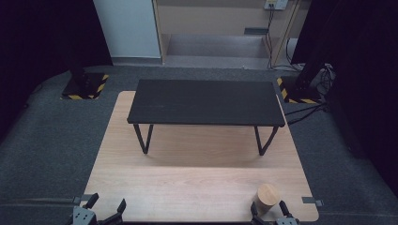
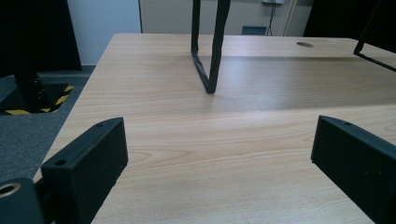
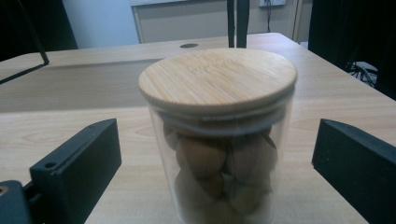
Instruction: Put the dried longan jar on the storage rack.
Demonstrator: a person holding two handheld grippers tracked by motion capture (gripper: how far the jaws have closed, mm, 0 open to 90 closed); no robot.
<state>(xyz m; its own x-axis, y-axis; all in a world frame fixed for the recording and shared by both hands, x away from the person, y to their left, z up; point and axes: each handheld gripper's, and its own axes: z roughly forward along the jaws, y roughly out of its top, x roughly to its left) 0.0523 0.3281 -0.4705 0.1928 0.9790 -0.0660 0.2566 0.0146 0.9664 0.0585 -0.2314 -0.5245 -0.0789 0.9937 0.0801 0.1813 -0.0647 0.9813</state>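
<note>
A clear glass jar [image 3: 219,168] with a round bamboo lid [image 3: 217,77] stands upright near the front right of the wooden table [image 1: 187,187]; brown rounded pieces are packed inside it. In the high view the jar [image 1: 266,198] sits just ahead of my right gripper [image 1: 268,212]. The right gripper [image 3: 217,177] is open, its jaws on either side of the jar and apart from the glass. My left gripper [image 1: 107,205] is at the front left edge, open, and in its own view the left gripper [image 2: 219,158] has bare tabletop between its jaws.
A low black bench-like stand [image 1: 205,101] on thin metal legs [image 2: 209,51] crosses the far half of the table. Grey carpet surrounds the table, with yellow-black striped bases [image 1: 84,86] at both far corners and cables [image 1: 309,110] at the right.
</note>
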